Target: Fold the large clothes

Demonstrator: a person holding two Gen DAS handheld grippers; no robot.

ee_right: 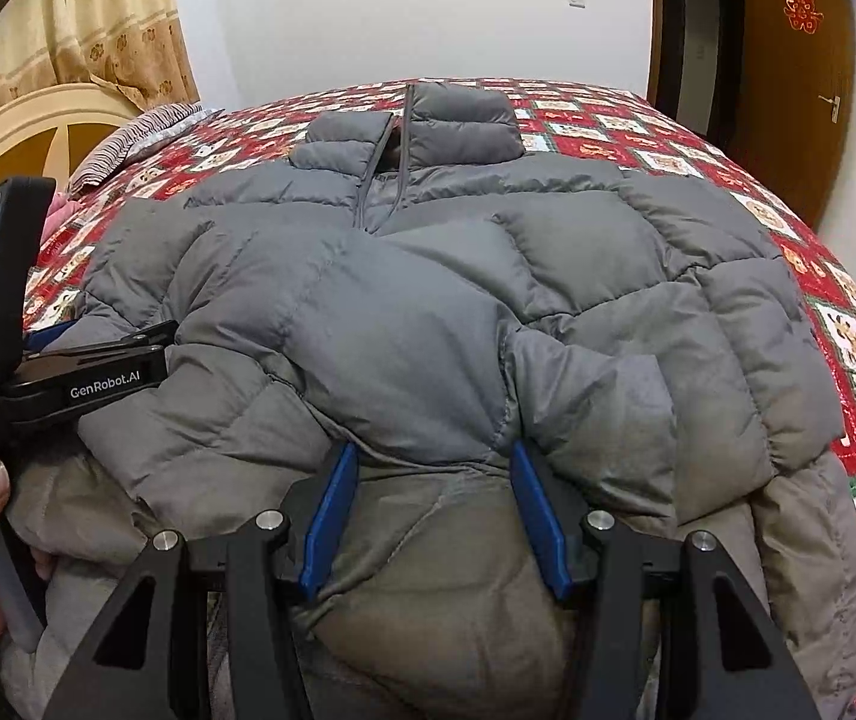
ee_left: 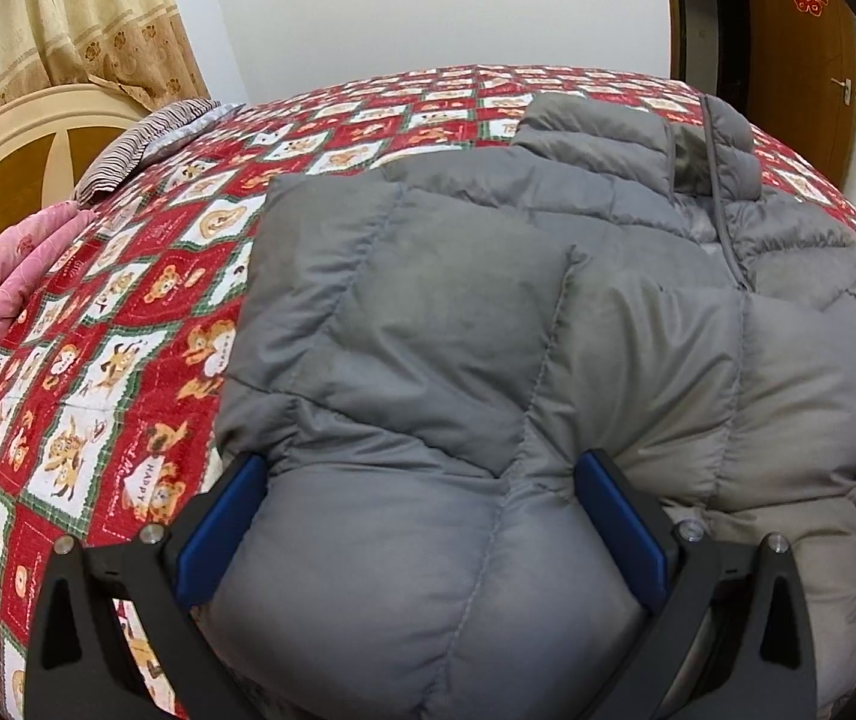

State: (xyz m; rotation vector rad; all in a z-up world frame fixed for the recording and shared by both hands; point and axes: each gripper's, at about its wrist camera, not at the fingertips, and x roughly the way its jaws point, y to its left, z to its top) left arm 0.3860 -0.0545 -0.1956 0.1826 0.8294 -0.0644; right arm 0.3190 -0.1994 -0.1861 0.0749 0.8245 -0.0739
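A grey quilted down jacket (ee_left: 488,312) lies front up on the bed, collar at the far side, both sleeves folded across its chest. My left gripper (ee_left: 422,468) is open, its blue pads on either side of a puffed section at the jacket's near left hem. My right gripper (ee_right: 434,456) is open, its jaws straddling the near hem of the jacket (ee_right: 428,300) under the folded sleeve. The left gripper (ee_right: 98,360) also shows in the right wrist view, at the jacket's left edge.
The bed has a red patchwork quilt with bear prints (ee_left: 146,300). A pink blanket (ee_left: 2,300) and a striped pillow (ee_left: 140,144) lie by the wooden headboard (ee_left: 14,144) at the left. A brown door (ee_left: 800,60) stands at the far right.
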